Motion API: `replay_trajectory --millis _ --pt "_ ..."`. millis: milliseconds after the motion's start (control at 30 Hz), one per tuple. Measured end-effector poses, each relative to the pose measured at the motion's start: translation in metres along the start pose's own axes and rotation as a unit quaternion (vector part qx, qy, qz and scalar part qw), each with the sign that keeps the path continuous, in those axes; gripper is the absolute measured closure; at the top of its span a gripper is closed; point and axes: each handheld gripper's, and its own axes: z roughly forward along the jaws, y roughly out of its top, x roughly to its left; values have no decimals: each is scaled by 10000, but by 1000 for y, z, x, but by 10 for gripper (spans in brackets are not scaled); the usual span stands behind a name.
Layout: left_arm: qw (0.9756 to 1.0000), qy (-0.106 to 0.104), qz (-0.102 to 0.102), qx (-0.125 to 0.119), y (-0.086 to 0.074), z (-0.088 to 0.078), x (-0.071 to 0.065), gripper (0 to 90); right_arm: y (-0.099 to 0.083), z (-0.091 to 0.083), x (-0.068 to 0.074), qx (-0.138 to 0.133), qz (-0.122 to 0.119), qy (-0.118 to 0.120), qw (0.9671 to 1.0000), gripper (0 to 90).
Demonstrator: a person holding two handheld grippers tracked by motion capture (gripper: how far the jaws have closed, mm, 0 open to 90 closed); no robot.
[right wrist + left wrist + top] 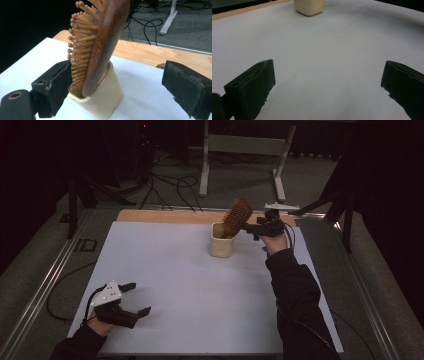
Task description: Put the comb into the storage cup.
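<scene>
A wooden paddle hairbrush (237,216) with a reddish-brown back and rows of pale, ball-tipped wooden bristles stands handle-down in a small cream-coloured cup (221,241) with rounded corners and a glossy surface. The brush leans, its head tilted up and away from the cup's mouth, resting against the rim; in the right gripper view the bristles (81,50) face left and the smooth back (105,45) faces right. The handle is hidden inside the cup. The cup stands upright on the white sheet covering the desk, near the far edge and somewhat towards the far right corner.
</scene>
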Motion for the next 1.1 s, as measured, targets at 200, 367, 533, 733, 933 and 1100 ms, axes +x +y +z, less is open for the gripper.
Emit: replay_trajectory --millis 200,367,533,733,933,1100 --pt "10000 11 18 -9 0 0 -1 1 -5 -5 0 13 -96 -3 10000 89" --pt "10000 9 15 -6 -1 -1 -1 1 -9 -9 3 -22 -166 62 9998 89" --pt "10000 16 13 -18 -2 -3 -1 1 -15 -13 5 -44 -214 82 9997 89" --pt "10000 29 31 -19 -2 -5 -1 1 -19 -18 10 -20 -299 126 9995 90" --pt "10000 25 -8 -28 -3 -5 -1 1 -26 -24 13 -19 -387 162 9991 90" --pt "10000 27 -3 -31 -3 -5 -1 1 -34 -28 15 -24 -417 219 9989 91"
